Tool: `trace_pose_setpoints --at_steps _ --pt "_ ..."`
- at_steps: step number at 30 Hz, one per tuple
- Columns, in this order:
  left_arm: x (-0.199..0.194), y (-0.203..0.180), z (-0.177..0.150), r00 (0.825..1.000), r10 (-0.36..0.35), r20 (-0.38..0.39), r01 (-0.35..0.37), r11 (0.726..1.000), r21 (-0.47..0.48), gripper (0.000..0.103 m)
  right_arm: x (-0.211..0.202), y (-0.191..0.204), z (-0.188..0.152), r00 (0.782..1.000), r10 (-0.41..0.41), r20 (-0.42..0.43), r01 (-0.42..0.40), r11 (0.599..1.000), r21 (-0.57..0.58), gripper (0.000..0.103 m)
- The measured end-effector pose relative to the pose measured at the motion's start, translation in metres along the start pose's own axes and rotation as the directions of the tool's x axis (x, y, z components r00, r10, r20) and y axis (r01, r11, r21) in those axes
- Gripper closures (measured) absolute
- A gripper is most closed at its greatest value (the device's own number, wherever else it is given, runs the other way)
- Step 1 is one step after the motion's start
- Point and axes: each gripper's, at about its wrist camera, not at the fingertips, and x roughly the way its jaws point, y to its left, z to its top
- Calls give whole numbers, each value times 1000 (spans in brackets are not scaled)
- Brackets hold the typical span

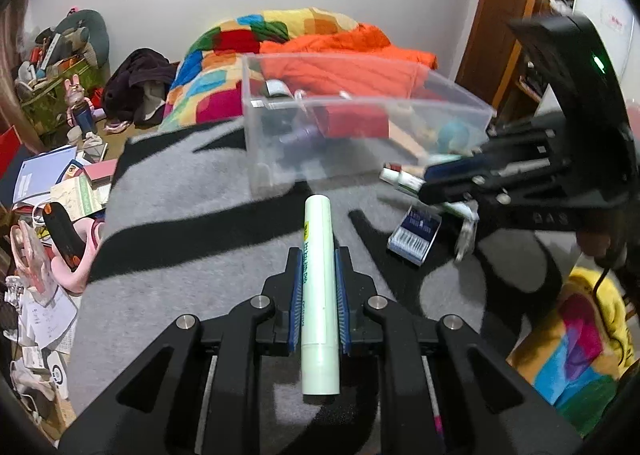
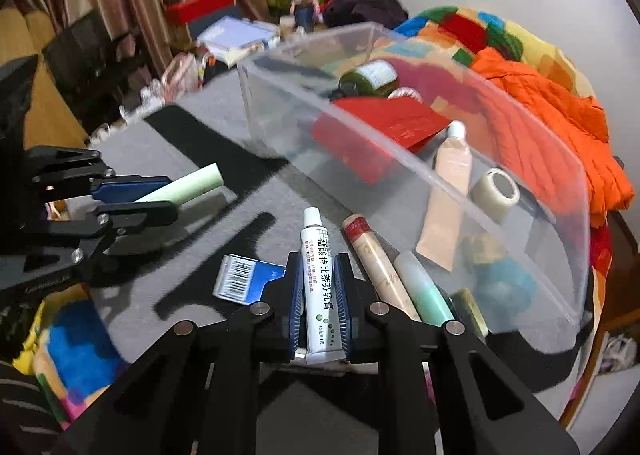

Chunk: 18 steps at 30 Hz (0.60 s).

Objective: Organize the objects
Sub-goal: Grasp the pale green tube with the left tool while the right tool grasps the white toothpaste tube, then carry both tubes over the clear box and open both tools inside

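Observation:
My left gripper (image 1: 319, 255) is shut on a pale green tube (image 1: 319, 295), held above the grey and black blanket; it also shows in the right wrist view (image 2: 136, 195) with the tube (image 2: 188, 185). My right gripper (image 2: 319, 259) is shut on a white ointment tube (image 2: 318, 283) with Chinese print. A clear plastic bin (image 1: 372, 107) (image 2: 520, 191) lies ahead, holding a red packet (image 2: 380, 127), a green bottle (image 2: 370, 77), a beige tube (image 2: 448, 191) and a tape roll (image 2: 496, 189).
On the blanket lie a blue barcoded box (image 2: 244, 279) (image 1: 416, 235), a beige stick (image 2: 378, 259) and a mint tube (image 2: 424, 287) beside the bin. A colourful quilt and orange jacket (image 1: 352, 51) lie behind. Books and clutter (image 1: 60, 183) fill the floor at left.

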Motion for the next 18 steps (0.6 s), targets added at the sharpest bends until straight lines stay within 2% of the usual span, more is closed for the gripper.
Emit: trace_pose_setpoints --at_steps 4,9,13,18 --pt "-12 2 13 999 -23 44 24 999 -27 88 -27 -5 -1 996 4 92 -9 998 57 89" --pt "-23 0 34 995 -36 93 40 998 -41 88 -61 -17 4 978 -10 206 -17 992 129 89" --pt "-24 -3 53 994 -26 110 30 999 -34 88 -76 -30 9 965 -57 256 11 984 178 89" --pt "-11 0 83 995 -26 92 30 999 -37 88 -78 -53 19 954 -113 276 42 967 250 89"
